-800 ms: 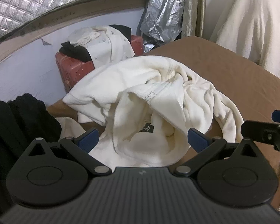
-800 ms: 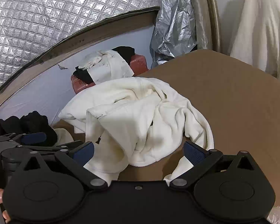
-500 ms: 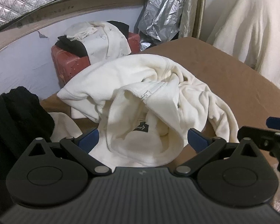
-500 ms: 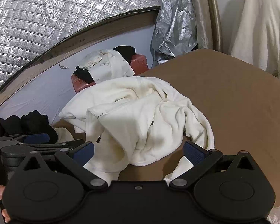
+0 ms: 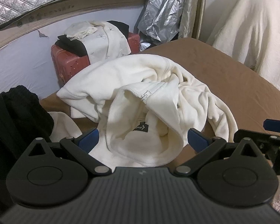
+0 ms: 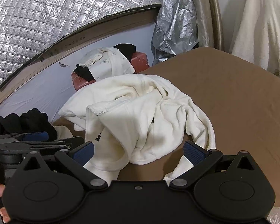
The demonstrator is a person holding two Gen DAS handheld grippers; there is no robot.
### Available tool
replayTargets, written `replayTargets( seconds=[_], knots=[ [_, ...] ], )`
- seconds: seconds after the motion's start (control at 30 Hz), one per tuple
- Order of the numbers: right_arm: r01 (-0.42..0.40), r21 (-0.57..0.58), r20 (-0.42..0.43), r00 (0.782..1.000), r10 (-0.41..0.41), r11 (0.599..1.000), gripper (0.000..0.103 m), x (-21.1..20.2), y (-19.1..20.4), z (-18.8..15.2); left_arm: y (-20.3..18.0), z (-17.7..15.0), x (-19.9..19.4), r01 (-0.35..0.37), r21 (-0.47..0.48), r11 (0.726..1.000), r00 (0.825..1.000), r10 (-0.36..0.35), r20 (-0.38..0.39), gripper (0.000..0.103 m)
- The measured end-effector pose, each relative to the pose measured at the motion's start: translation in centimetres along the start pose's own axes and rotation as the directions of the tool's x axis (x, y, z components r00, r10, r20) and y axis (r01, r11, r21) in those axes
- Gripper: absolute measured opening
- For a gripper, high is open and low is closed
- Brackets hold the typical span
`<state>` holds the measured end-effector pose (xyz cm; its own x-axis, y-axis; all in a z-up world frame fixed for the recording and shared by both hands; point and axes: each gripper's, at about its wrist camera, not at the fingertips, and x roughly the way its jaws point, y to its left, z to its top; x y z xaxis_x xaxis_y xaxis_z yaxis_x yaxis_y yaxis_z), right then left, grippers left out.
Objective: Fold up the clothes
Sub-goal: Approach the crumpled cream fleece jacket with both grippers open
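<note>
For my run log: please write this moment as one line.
step: approach | left gripper: open, empty | right gripper: open, empty | fleece: crumpled on bed, unfolded

Garment heap [image 5: 140,100] on bed [image 5: 233,85]; suitcase [image 5: 69,63] behind, seemingly beyond bed edge.

Red hard-shell suitcase [image 5: 69,63] against pale wall, dark and white patterned garments draped on top. Quilted silver insulation sheet [image 6: 46,18] above; crumpled silver foil [image 5: 164,18] in corner. Brown bed cover [image 6: 233,97].
</note>
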<state>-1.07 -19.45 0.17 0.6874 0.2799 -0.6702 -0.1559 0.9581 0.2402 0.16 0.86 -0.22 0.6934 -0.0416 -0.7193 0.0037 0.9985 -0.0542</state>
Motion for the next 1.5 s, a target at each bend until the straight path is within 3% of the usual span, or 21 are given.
replayTargets(
  seconds=[1.07, 1.27, 1.33, 1.5],
  knots=[
    [-0.022, -0.034, -0.011, 1.000, 0.022, 0.999, 0.103, 0.2, 0.0, 0.1, -0.4, -0.4, 0.3, -0.013, 0.033, 0.999, 1.000, 0.013, 0.003, 0.103],
    [-0.017, -0.048, -0.016, 1.000, 0.016, 0.999, 0.103, 0.4, -0.1, 0.0, 0.3, -0.5, 1.0, -0.007, 0.001, 1.000, 1.000, 0.007, -0.003, 0.103],
    [-0.031, -0.035, 0.002, 0.999, 0.032, 0.999, 0.099, 0.2, -0.4, 0.1, 0.5, -0.5, 1.3, -0.004, -0.012, 1.000, 1.000, 0.004, -0.004, 0.103],
    [-0.188, 0.046, 0.067, 0.981, 0.184, 0.981, 0.095, -0.1, -3.2, 1.4, 1.4, -0.3, 1.9, -0.015, -0.043, 0.999, 1.000, 0.016, 0.025, 0.102]
  ],
)
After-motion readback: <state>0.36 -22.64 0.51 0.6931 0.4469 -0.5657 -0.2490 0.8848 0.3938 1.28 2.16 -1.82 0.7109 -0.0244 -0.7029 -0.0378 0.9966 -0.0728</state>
